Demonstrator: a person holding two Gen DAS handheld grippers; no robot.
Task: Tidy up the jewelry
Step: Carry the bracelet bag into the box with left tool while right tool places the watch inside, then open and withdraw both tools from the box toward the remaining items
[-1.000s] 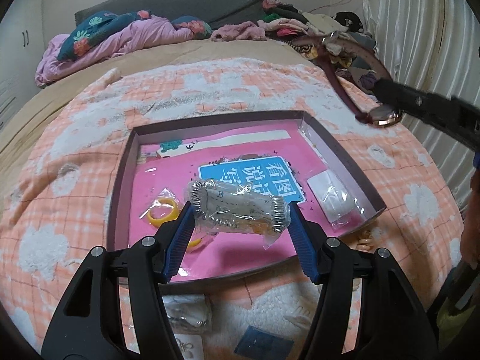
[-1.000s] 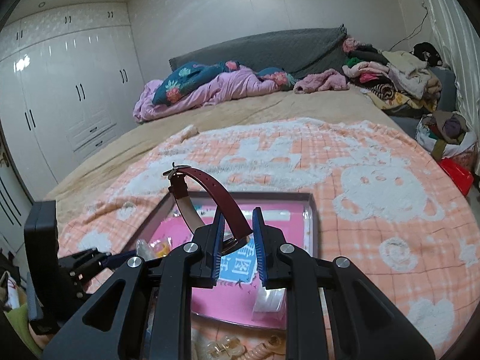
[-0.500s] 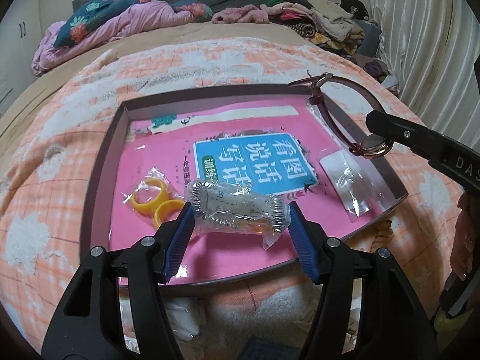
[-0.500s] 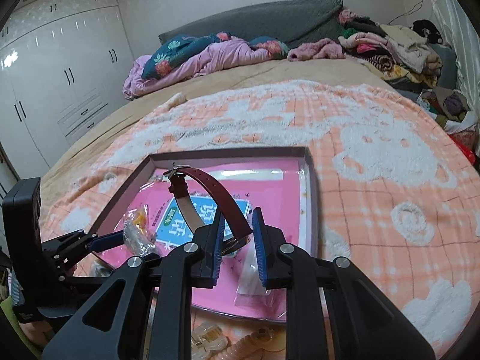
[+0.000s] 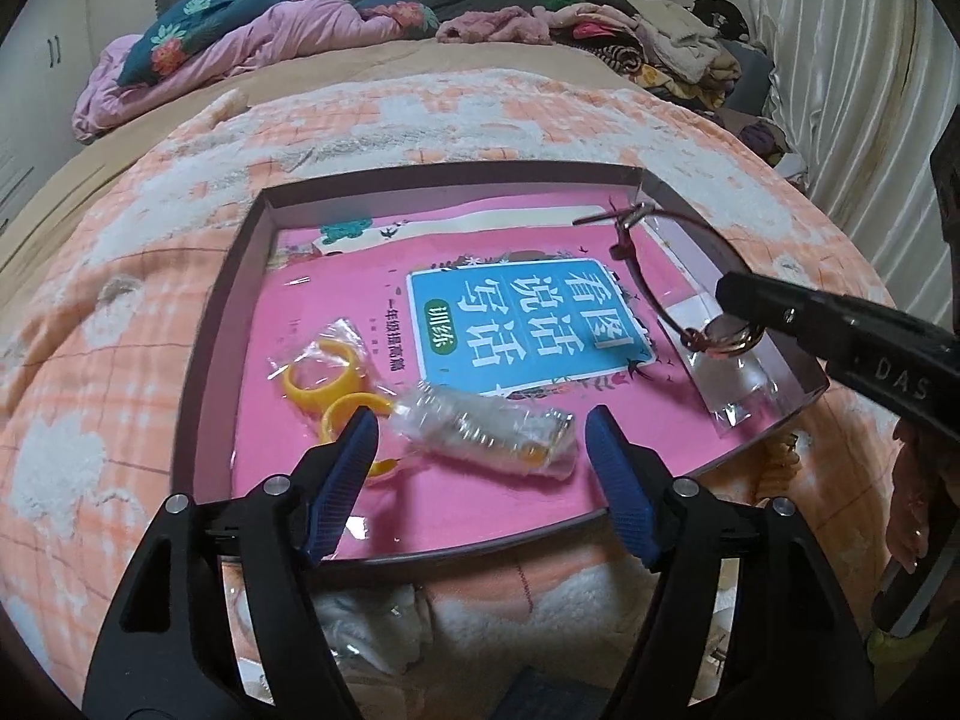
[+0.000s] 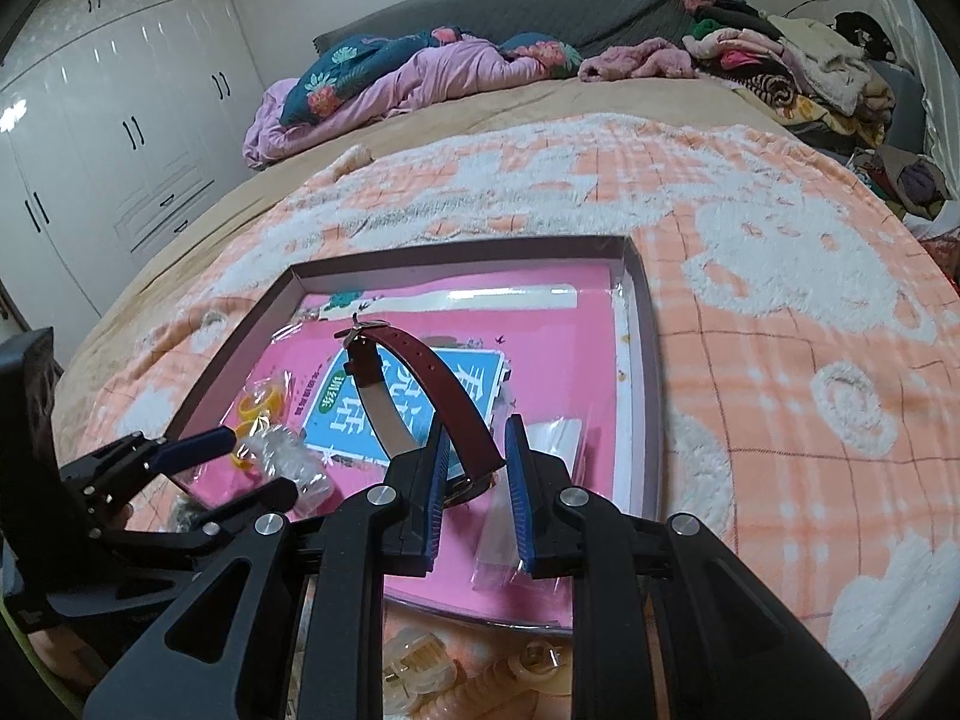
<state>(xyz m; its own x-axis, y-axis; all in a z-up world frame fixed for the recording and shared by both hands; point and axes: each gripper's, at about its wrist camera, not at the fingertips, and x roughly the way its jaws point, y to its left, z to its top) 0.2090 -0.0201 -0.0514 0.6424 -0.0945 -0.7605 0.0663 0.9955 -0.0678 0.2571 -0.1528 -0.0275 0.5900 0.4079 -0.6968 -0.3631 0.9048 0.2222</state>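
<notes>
Nearest, left hand-held gripper (image 5: 480, 456) with blue pads spreading apart, clear of the crinkled clear packet (image 5: 486, 435) lying between them on the pink floor of the shallow box (image 5: 240, 300), just inside its near wall; yellow rings (image 5: 327, 387) bagged beside the packet toward the left wall. Right hand-held gripper (image 6: 474, 474) clamped together on a red-strapped watch (image 6: 432, 384), raised over the right side above a flat clear bag (image 5: 729, 384), close to the right rim. Beyond the far wall, open orange-and-white blanket (image 6: 750, 210), then heaped bedding (image 6: 420, 72)
</notes>
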